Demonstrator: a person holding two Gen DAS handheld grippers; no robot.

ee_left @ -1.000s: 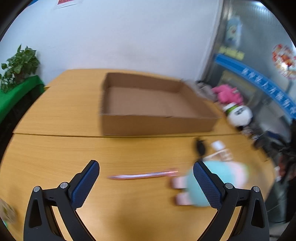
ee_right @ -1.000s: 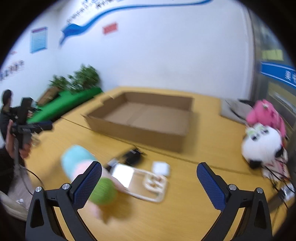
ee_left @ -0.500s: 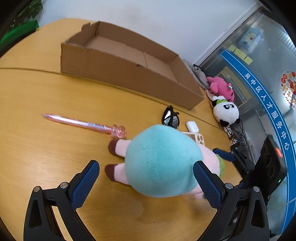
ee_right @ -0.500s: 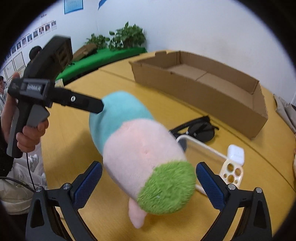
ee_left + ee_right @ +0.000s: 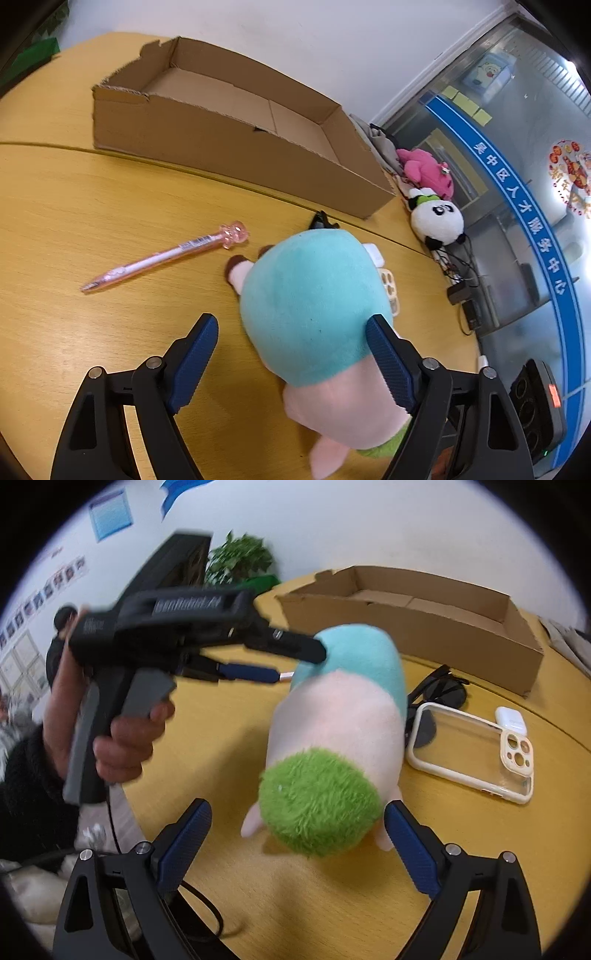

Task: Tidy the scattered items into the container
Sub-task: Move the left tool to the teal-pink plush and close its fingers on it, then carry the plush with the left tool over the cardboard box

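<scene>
A plush toy (image 5: 310, 302) with a teal, a pink and a green part lies on the wooden table (image 5: 74, 206). My left gripper (image 5: 291, 358) straddles its teal end. The jaws are closing; the right pad is at the plush, the left pad stands apart. From the opposite side, my right gripper (image 5: 297, 819) straddles the green end of the plush toy (image 5: 332, 738), jaws closing, pads not pressing. The left gripper (image 5: 297, 664) shows there in a hand (image 5: 122, 738). The open cardboard box (image 5: 229, 147) stands behind.
A pink pen (image 5: 162, 258) lies left of the plush. Sunglasses (image 5: 443, 690), a clear phone case (image 5: 472, 753) and a white earbud case (image 5: 511, 720) lie between the plush and the box (image 5: 424, 624). A panda plush (image 5: 437, 221) and a pink plush (image 5: 424, 171) sit at the table's far edge.
Both grippers have dropped toward the plush and closed in on it from opposite ends. Their jaws have narrowed a little. The plush has stayed on the table.
</scene>
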